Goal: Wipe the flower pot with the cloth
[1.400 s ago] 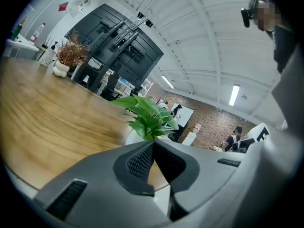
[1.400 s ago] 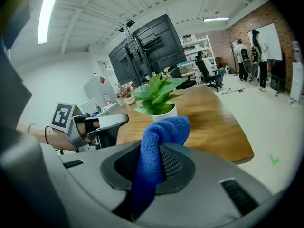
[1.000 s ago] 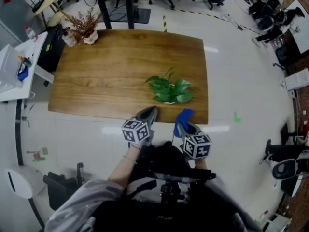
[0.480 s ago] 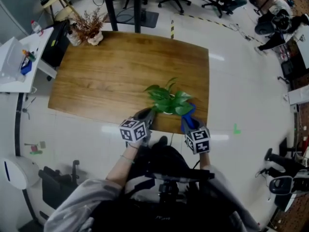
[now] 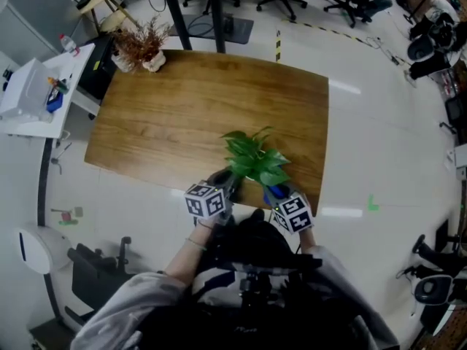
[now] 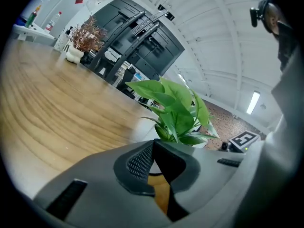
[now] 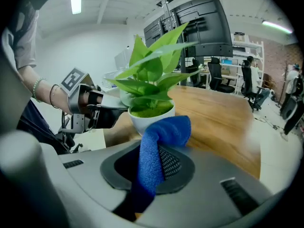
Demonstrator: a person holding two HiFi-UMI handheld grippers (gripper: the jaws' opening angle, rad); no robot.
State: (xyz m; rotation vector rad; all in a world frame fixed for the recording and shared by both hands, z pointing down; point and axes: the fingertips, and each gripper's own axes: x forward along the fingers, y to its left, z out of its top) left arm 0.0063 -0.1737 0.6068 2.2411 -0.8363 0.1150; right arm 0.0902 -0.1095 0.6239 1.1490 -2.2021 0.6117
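The main risk is that the flower pot (image 7: 151,117) looks small and light and nothing holds it. A firm rub from one side could slide or tip it, and it stands near the edge of the surface (image 7: 223,110) closest to the person. The low-hanging leaves (image 7: 149,75) droop over the rim, so a high stroke could snag or bend them. The cloth (image 7: 166,129) is pinched only along a narrow fold, so a hard drag might pull it loose. The pot sits between the two tools, just ahead of both tips. The right tongs (image 7: 159,152) are clenched on the blue cloth, whose bunched end rises just in front of the pot's lower wall; whether it touches yet is hard to say. The left tongs (image 6: 153,145) are closed at the tips with nothing between them. They lie low and close to the pot's opposite side, where they could act as a stop but not as a grip. Both arms are drawn in tight to the body, tools angled inward and forward. The left wrist (image 7: 45,96) is bent towards the pot.
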